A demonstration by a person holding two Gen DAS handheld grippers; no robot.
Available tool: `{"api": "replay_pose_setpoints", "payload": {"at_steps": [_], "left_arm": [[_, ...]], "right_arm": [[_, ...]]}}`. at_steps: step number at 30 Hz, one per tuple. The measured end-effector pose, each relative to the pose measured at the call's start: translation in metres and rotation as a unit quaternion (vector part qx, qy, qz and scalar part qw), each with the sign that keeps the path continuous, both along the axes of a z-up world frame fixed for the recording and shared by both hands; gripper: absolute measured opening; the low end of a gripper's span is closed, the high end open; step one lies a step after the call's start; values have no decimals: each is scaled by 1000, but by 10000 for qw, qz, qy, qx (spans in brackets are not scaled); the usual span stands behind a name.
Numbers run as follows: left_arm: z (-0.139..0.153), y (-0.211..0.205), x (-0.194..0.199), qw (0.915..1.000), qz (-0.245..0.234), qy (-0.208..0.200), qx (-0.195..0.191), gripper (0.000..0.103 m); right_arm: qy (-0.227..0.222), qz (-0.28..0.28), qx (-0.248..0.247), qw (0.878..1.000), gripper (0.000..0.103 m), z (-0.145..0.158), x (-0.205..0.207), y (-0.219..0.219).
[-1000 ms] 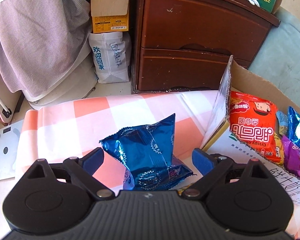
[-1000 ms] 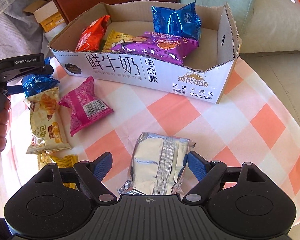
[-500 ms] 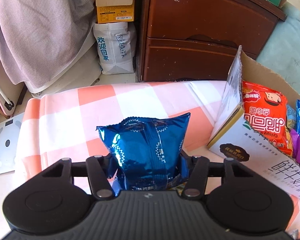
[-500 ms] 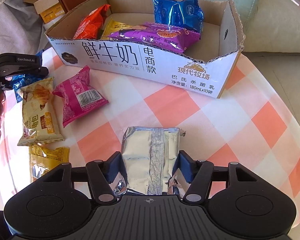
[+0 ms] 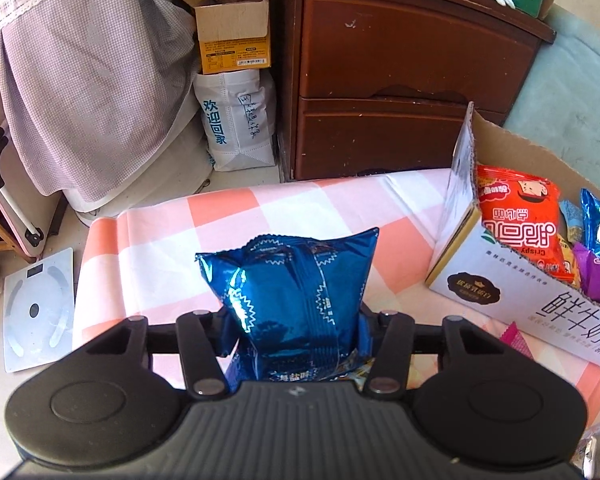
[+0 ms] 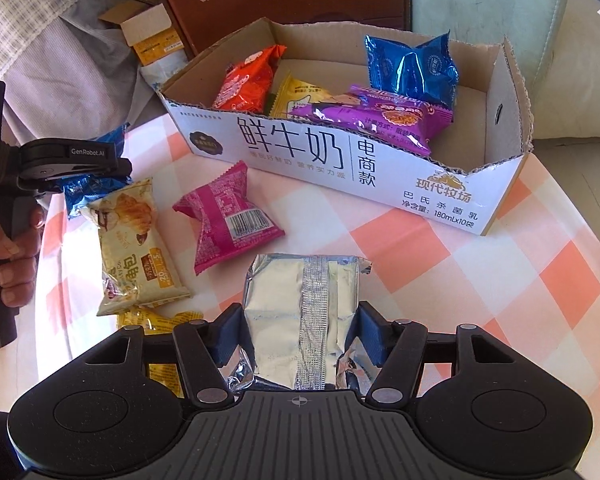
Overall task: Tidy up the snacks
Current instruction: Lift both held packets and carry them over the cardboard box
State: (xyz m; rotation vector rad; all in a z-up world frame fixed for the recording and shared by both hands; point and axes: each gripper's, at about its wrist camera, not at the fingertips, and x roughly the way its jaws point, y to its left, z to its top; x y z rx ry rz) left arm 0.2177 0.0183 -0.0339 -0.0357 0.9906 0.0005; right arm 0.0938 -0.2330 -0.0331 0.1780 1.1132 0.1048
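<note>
**Both grippers loaded, carry to the box is next**

My left gripper [image 5: 296, 332] has its jaws closing on the blue foil packet [image 5: 296, 292], pads pressing it from both sides; the packet stands upright between them, just above the checked tablecloth [image 5: 228, 216]. My right gripper [image 6: 300, 340] is clamped on the silver foil packet [image 6: 304, 312], seam side up, low over the cloth.

Step in hand, as I judge it: grasp finished on both sides, transfer not yet begun. The milk carton box [image 6: 340, 160] sits at 12 o'clock in the right wrist view and at 3 o'clock in the left wrist view. It already holds an orange bag [image 6: 248, 84], a yellow packet [image 6: 296, 96], a purple packet [image 6: 380, 116] and another blue packet [image 6: 412, 68].

Next move calls for lifting each packet clear of the box's front wall, then releasing inside. The free room looks to be at the right end, at 1 o'clock from my right gripper. Foil is slippery, so grip should stay firm.

On the cloth at 10 o'clock, not yet boxed: a croissant packet [image 6: 136, 240], a pink packet [image 6: 224, 220], and a yellow one [image 6: 160, 320] partly hidden.
</note>
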Motion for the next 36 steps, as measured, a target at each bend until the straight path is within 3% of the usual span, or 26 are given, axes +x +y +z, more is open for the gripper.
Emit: {"api": "replay_pose_setpoints", "payload": {"at_steps": [26,36], "left_arm": [[45,9,-43,9949,-505,-852,181,52],[60,14,-51,9932,-491,-1058,37,51]], "right_arm": [[-401,151,269,9987,60,20,9,24],[-624,54,433,9971,60,32,19,23]]}}
